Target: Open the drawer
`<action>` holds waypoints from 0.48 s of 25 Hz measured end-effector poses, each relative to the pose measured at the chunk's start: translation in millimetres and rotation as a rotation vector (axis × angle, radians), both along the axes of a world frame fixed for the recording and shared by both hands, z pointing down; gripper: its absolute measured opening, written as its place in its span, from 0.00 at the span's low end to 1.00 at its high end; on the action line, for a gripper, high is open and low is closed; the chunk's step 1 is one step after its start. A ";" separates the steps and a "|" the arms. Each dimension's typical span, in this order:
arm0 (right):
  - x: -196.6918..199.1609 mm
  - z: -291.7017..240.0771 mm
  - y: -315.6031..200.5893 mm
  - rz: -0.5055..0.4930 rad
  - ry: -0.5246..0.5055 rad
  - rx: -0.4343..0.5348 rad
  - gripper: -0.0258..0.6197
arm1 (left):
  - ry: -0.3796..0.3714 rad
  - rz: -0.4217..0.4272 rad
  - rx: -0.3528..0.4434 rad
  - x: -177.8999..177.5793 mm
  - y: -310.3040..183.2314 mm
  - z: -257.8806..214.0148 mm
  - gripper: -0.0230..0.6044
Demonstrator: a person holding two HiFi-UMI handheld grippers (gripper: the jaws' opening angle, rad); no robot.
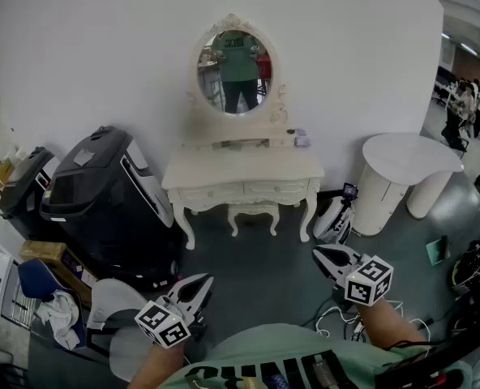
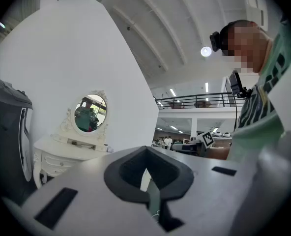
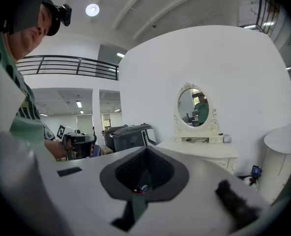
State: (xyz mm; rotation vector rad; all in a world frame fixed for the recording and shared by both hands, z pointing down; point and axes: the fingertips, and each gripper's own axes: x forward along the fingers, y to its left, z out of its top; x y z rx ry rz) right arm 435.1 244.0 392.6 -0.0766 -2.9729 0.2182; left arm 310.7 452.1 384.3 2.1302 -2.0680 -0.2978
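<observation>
Dressing table (image 1: 242,171) against the wall ahead of me. Mirror (image 1: 235,65) stands at the back of its tabletop, drawers (image 1: 245,191) beneath the front edge. Bulky machine (image 1: 102,197) left of it, round stand (image 1: 402,168) right. My left tongs (image 1: 203,284) and right tongs (image 1: 319,255) are before it, well apart.
</observation>
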 end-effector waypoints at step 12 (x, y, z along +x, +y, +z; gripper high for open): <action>-5.6 2.1 -7.8 -0.016 -0.013 -0.025 0.06 | 0.005 -0.010 -0.010 1.0 -8.9 3.1 0.04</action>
